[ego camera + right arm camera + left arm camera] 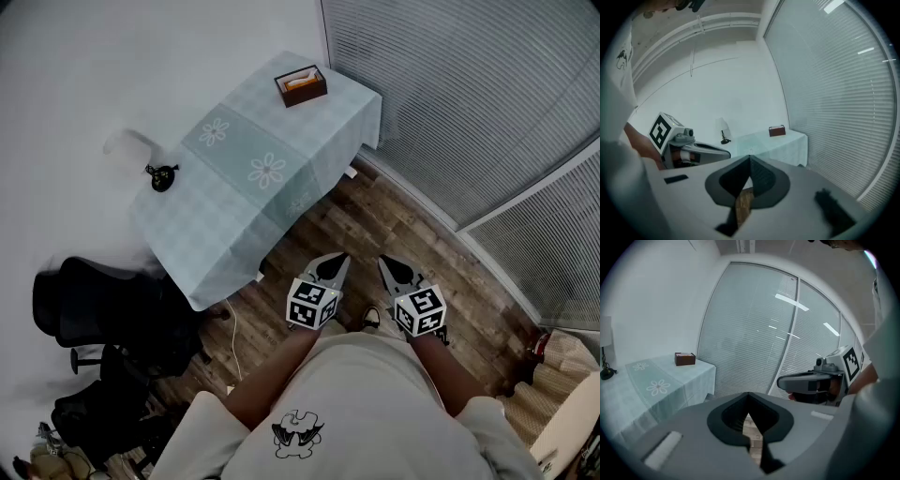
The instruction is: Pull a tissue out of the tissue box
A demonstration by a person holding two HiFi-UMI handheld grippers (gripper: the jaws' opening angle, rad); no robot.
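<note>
A brown tissue box (301, 84) with a pale tissue showing in its top stands at the far end of a table (234, 202) covered by a light checked cloth with flower prints. The box also shows small and far off in the left gripper view (685, 359) and in the right gripper view (777, 131). My left gripper (338, 260) and right gripper (385, 263) hang side by side close to my body, over the wooden floor and well short of the table. Both are shut with nothing between the jaws, left (749, 397) and right (750, 160).
A small black lamp (162, 177) stands at the table's left edge. Black office chairs (103, 309) crowd the floor to the left. Slatted window blinds (469, 103) run along the right side. A white cable (234, 337) trails on the floor by the table's near corner.
</note>
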